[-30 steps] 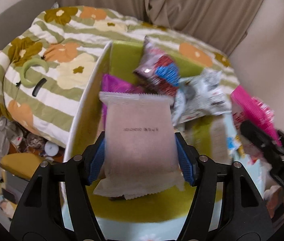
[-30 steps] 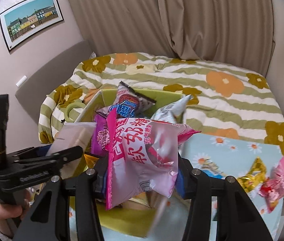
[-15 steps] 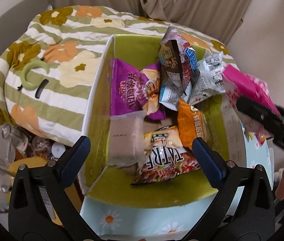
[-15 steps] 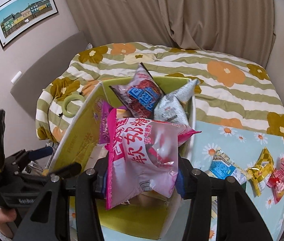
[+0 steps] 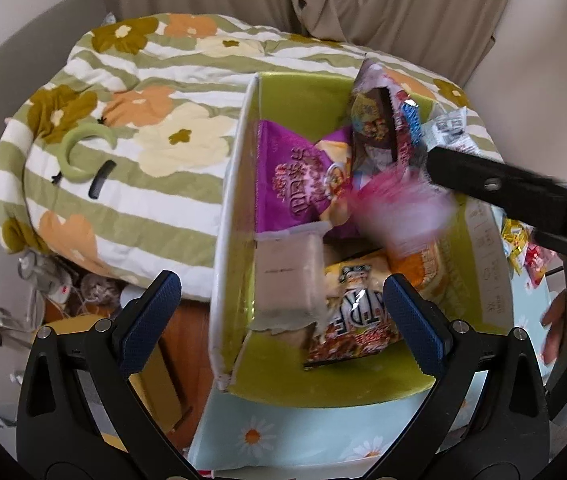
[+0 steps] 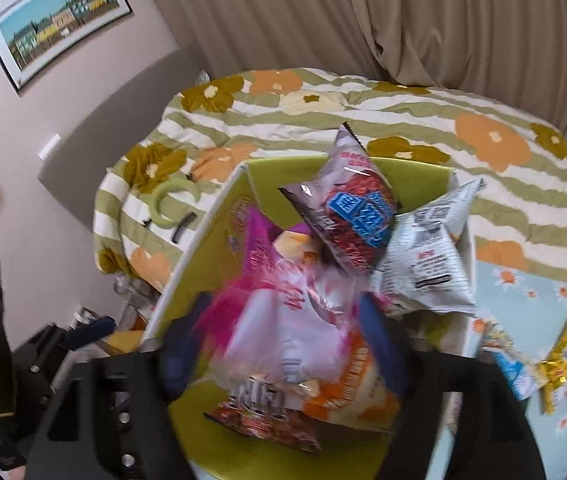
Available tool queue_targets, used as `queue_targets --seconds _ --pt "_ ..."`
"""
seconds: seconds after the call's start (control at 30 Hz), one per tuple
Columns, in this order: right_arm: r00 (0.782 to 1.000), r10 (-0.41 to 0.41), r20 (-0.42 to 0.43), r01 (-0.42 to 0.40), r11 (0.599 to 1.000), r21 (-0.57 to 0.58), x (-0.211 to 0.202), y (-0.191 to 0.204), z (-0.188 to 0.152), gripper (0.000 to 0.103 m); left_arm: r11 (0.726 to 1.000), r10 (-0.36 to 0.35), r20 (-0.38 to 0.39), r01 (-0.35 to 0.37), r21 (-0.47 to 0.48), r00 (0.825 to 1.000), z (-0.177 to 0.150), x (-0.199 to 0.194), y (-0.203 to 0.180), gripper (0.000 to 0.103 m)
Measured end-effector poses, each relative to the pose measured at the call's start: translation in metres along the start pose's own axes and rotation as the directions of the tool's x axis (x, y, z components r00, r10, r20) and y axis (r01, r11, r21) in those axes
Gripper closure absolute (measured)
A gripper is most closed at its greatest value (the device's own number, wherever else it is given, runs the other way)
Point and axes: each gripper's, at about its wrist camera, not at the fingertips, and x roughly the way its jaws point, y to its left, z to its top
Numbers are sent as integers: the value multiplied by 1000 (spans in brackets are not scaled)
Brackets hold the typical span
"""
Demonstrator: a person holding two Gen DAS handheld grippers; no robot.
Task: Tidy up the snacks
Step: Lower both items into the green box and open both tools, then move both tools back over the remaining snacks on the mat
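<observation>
The box is showing matt cardboard walls, white outside and lime green inside. The packets in it are looking like plastic film: the purple bag and the yellow bag are shining glossy, while the pale wrapper is looking dull and frosted. The pink bag is gleaming, blurred. The left gripper is showing matt black plastic arms, textured blue pads and small bright metal screws. The quilt is lying as soft stitched cloth, and the curtain is hanging as matt woven cloth.
</observation>
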Motion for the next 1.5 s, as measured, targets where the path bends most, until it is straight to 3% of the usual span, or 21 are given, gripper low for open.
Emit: queue_targets --seconds 0.17,0.37,0.67,0.8,1.03,1.27,1.5 --pt "999 -35 24 36 999 -16 -4 -1 -12 1 1000 -9 -22 9 -11 1000 -7 6 4 2" --pt "998 -68 19 68 997 -21 -14 -6 -23 1 1000 -19 -5 19 -6 1000 -9 -4 -2 2" --pt "993 -58 101 60 998 -23 -59 -3 -28 1 999 -33 55 32 26 998 -2 -40 -24 2" --pt "987 -91 133 93 996 -9 -85 -11 -34 1 996 -67 86 62 59 994 2 -55 -41 2" --pt "963 -194 189 184 980 69 -135 -45 -52 1 976 -150 102 131 171 983 6 -67 -99 2" --pt "922 -322 216 290 942 166 -183 -102 -71 1 949 -210 87 182 257 974 2 -66 -171 2" --pt "918 -346 192 301 926 229 -207 -173 -84 1 944 -207 39 189 269 978 -7 -41 -242 2"
